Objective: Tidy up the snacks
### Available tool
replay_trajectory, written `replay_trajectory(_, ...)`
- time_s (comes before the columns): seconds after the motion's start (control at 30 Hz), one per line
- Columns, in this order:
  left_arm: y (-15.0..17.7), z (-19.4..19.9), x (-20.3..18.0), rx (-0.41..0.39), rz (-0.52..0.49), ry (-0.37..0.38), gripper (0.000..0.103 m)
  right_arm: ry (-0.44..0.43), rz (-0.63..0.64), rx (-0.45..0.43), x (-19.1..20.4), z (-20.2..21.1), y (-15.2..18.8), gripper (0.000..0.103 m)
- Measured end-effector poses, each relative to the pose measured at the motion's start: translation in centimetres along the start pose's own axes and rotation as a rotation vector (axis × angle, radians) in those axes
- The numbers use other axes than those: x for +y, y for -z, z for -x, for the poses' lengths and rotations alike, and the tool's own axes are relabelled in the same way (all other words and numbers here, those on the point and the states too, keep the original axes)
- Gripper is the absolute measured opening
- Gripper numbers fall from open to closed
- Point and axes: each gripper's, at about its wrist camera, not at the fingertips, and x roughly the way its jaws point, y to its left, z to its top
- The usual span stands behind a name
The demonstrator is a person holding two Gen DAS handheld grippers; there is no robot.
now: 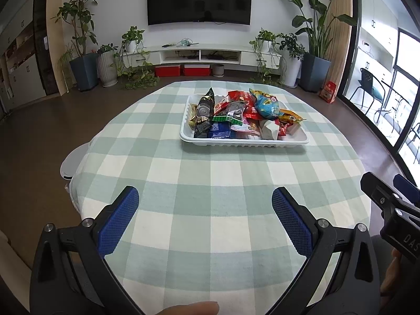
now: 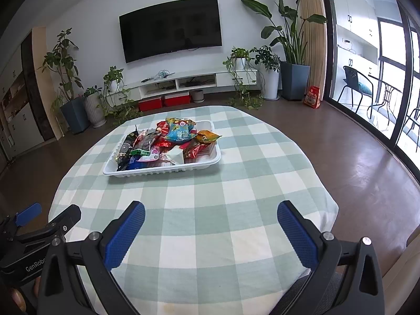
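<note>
A white tray (image 1: pixel 244 142) (image 2: pixel 160 171) sits on the far half of the checked tablecloth, piled with several snack packets. Among them are a black packet (image 1: pixel 203 113) at the left, a blue-and-yellow bag (image 1: pixel 267 103) (image 2: pixel 181 130) on top, an orange packet (image 1: pixel 290 117) (image 2: pixel 207 136) at the right and a white pack (image 1: pixel 269 130) (image 2: pixel 176 155) at the front. My left gripper (image 1: pixel 206 197) hovers open over the near part of the table, nothing between its blue pads. My right gripper (image 2: pixel 211 211) is open too, equally far from the tray, holding nothing.
The round table carries a green-and-white checked cloth (image 1: pixel 210 183) (image 2: pixel 199 204). Beyond it stand a TV console (image 1: pixel 199 55), red boxes (image 1: pixel 181 70), potted plants (image 1: pixel 81 52) and glass doors (image 2: pixel 380 65) at the right. A grey stool (image 1: pixel 71 162) shows at the table's left edge.
</note>
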Motion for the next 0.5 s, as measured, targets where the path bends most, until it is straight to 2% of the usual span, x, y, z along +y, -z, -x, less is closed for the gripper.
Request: replay_trajectory(0.5,0.02,-0.06,-0.04,0.002,0.002,0.003,0.103,0.001,0.0,0.006,-0.13,-0.17,0.01,0.103)
